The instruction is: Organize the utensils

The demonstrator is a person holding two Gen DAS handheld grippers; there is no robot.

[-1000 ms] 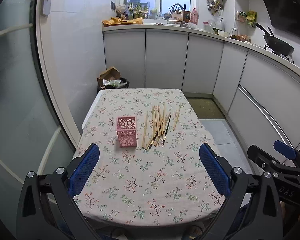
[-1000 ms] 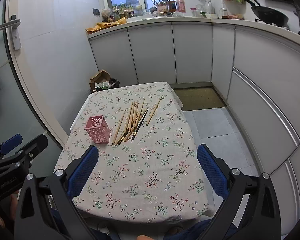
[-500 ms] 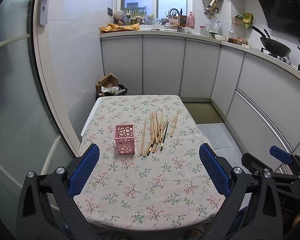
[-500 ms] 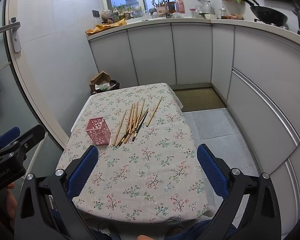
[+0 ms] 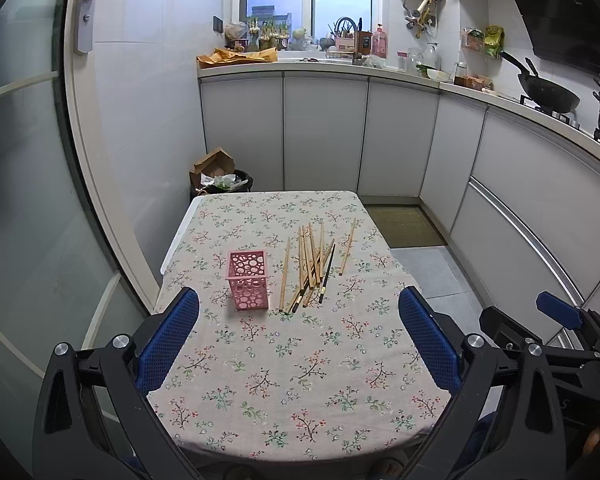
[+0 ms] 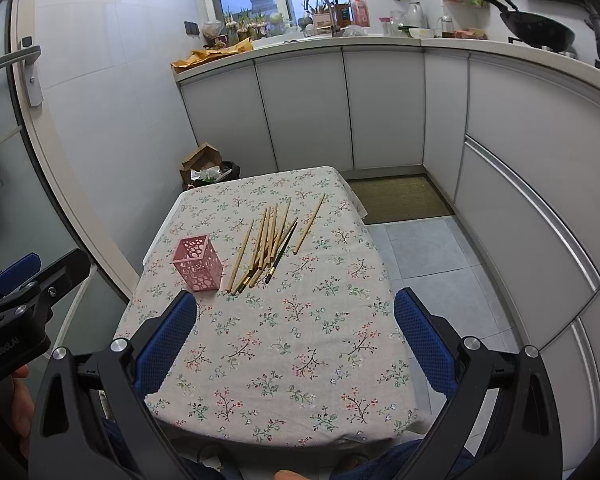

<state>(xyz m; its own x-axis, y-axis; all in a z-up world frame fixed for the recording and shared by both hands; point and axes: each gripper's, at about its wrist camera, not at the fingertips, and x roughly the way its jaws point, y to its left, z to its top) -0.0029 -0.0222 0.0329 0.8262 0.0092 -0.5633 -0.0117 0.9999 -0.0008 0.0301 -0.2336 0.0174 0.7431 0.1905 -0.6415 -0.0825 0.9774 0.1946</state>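
A pink perforated holder (image 5: 247, 280) stands upright on the floral tablecloth (image 5: 300, 380); it also shows in the right wrist view (image 6: 198, 263). Several wooden chopsticks (image 5: 310, 262) lie loose in a bundle to its right, with one dark-tipped stick and one stick (image 5: 347, 246) apart further right; the bundle shows in the right wrist view (image 6: 266, 244). My left gripper (image 5: 298, 338) is open and empty above the table's near end. My right gripper (image 6: 294, 334) is open and empty, also at the near end, well short of the chopsticks.
The small table (image 6: 380, 420) stands in a narrow kitchen. White cabinets (image 5: 324, 132) run along the back and right. A bin with cardboard (image 5: 220, 178) sits behind the table. A glass door (image 5: 28, 200) is at the left. A mat (image 6: 396, 198) lies on the floor.
Both grippers have pulled back and risen from the table, so holder and chopsticks look further away. Jaws stay open. Nothing on the table has moved.
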